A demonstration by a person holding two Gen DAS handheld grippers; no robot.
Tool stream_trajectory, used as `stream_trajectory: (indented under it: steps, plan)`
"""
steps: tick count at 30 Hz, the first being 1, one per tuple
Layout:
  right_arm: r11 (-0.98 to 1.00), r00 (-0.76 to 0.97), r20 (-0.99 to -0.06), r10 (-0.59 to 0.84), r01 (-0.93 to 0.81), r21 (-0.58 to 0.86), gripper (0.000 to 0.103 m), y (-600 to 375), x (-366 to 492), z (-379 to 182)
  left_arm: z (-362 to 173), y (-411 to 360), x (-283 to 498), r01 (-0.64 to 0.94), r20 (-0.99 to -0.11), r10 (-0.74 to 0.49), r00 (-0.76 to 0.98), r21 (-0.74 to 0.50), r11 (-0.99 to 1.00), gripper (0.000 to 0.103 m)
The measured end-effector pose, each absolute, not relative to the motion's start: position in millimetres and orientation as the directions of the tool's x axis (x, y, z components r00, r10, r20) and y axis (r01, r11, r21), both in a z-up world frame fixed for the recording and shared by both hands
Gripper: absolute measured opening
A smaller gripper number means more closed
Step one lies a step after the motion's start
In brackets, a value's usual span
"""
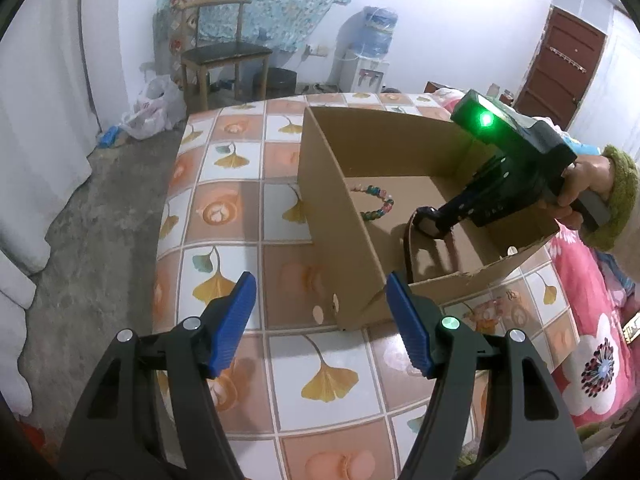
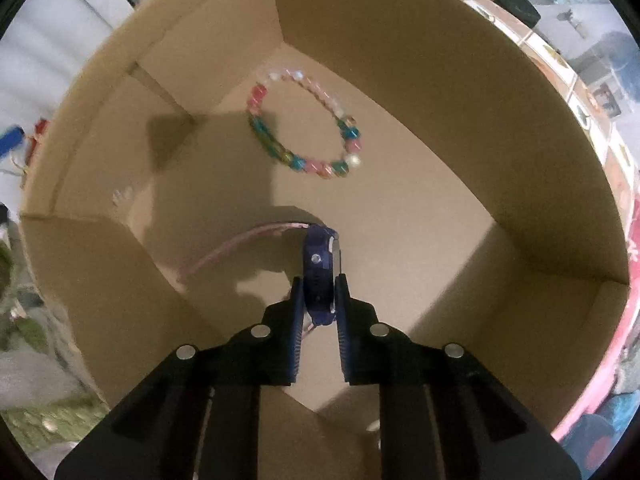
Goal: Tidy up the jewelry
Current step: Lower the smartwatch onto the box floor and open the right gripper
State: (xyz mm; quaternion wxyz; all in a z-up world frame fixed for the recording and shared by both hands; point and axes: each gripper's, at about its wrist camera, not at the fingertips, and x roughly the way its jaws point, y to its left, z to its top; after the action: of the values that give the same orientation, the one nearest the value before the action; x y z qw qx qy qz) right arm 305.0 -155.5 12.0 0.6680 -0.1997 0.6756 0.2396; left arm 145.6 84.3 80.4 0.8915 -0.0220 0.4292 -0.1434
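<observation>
An open cardboard box [image 1: 336, 216] stands on the tiled table. A bracelet of coloured beads [image 2: 304, 128] lies flat on its floor; part of it shows in the left wrist view [image 1: 378, 204]. My right gripper [image 2: 319, 280] reaches down inside the box, shut on a dark blue watch [image 2: 319, 264] whose pale pink strap [image 2: 236, 246] trails to the left over the box floor. In the left wrist view the right gripper [image 1: 430, 222] holds the watch low inside the box. My left gripper [image 1: 320, 292] is open and empty, just in front of the box's near corner.
The tiled table [image 1: 240, 208] with leaf patterns ends at its left edge above a concrete floor [image 1: 100, 216]. A pink flowered cloth [image 1: 592, 340] lies to the right. A wooden chair [image 1: 224, 56] and a water dispenser [image 1: 368, 60] stand beyond the table.
</observation>
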Motion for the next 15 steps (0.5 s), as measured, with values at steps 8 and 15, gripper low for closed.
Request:
stream_trajectory:
  steps: [8,15]
  plan:
    - [0.733,0.040,-0.986,0.163,-0.674,0.094,0.015,-111,311,29,79,90,148,0.216,-0.758,-0.263,0.597,-0.165,0.962,0.064]
    - [0.710,-0.081,-0.972,0.223,-0.669,0.218,0.017,-91,310,11,78,89,147,0.216,-0.765,-0.255,0.592,-0.154,0.964,0.064]
